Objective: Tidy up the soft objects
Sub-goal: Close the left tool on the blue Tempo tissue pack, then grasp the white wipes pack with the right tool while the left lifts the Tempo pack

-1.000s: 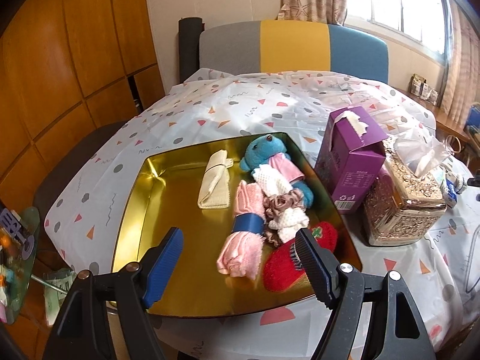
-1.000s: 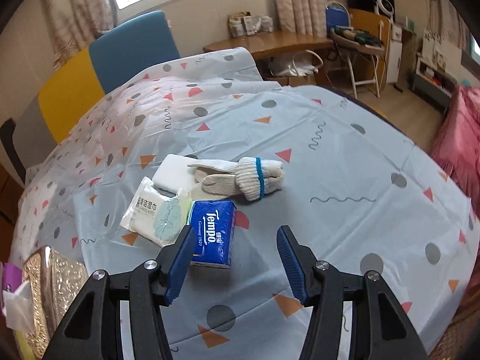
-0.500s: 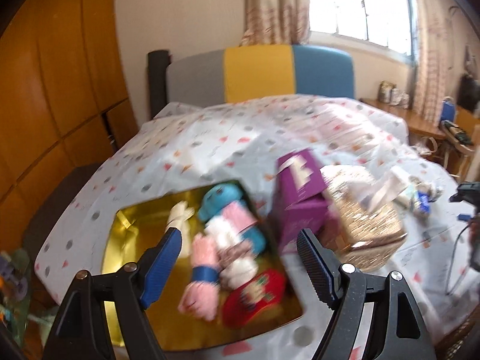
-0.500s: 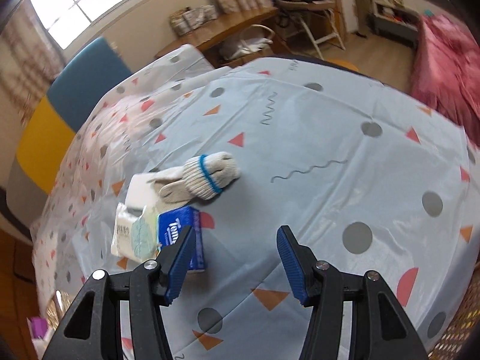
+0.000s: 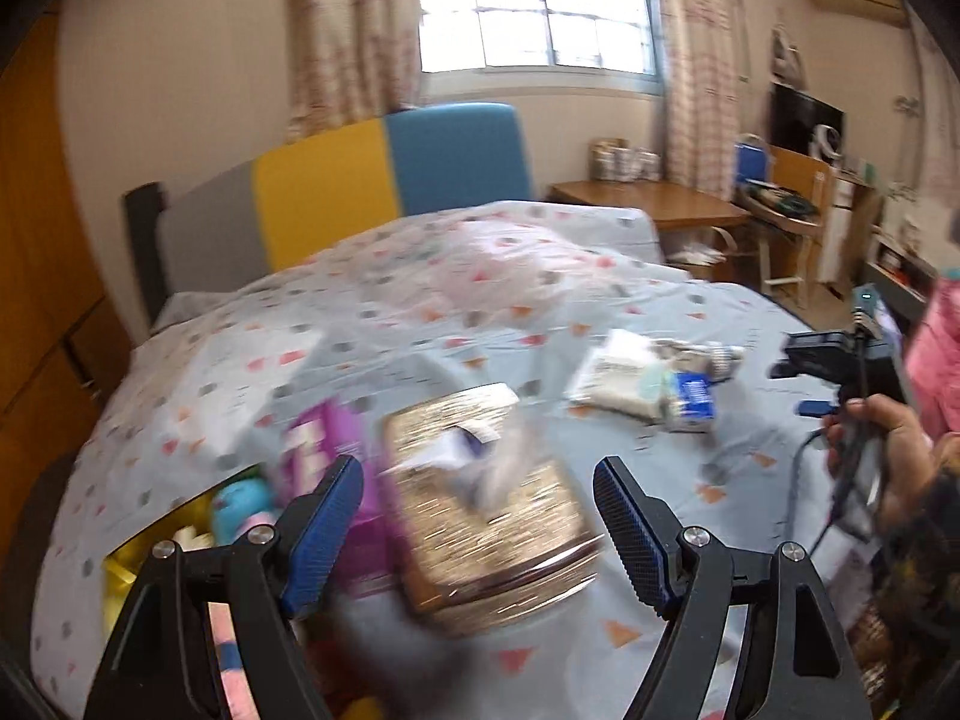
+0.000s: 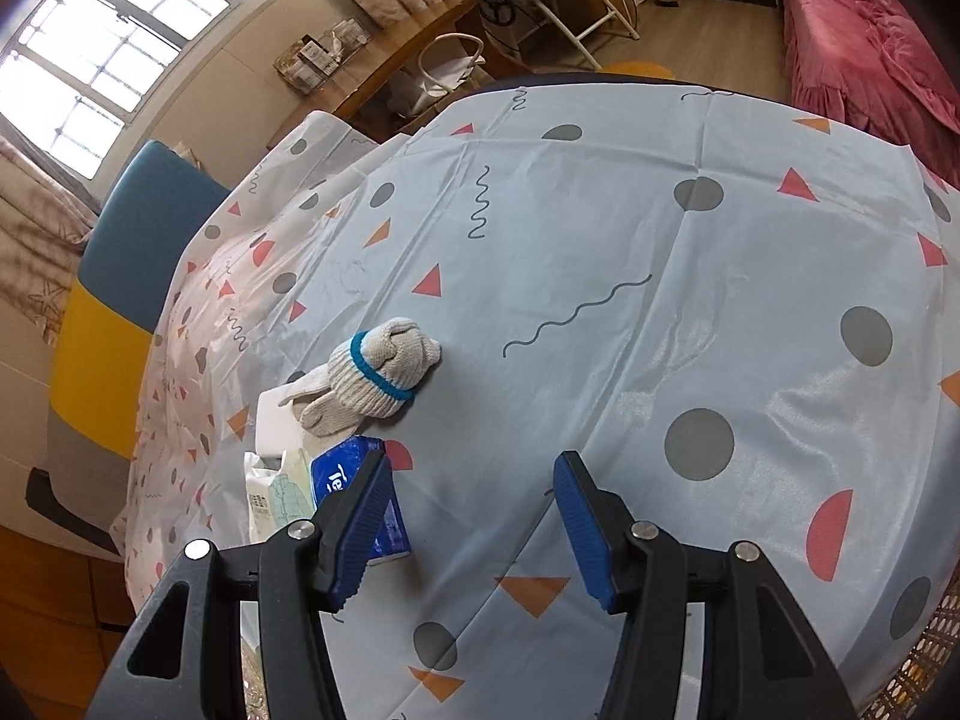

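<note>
A rolled pair of cream knit gloves (image 6: 372, 375) with a blue band lies on the tablecloth, beyond my right gripper (image 6: 471, 519), which hangs open and empty above the cloth. Beside the gloves lie a blue tissue pack (image 6: 360, 498), a white wipes pack (image 6: 273, 498) and a white pad (image 6: 277, 420). My left gripper (image 5: 480, 516) is open and empty over a shiny patterned tissue box (image 5: 492, 510), in a blurred view. The gold tray (image 5: 120, 564) with a teal plush toy (image 5: 240, 504) shows at lower left. The same small packs (image 5: 645, 381) lie far right.
A purple tissue box (image 5: 327, 468) stands beside the patterned box. A hand (image 5: 876, 450) holds the other gripper at the right edge. A grey, yellow and blue chair back (image 5: 336, 204) stands behind the table; a pink bed (image 6: 870, 42) lies off the far side.
The left view has swung right and lifted, from the gold tray to the tissue boxes and far packs. The right view has rolled, and the gloves now lie further up and left.
</note>
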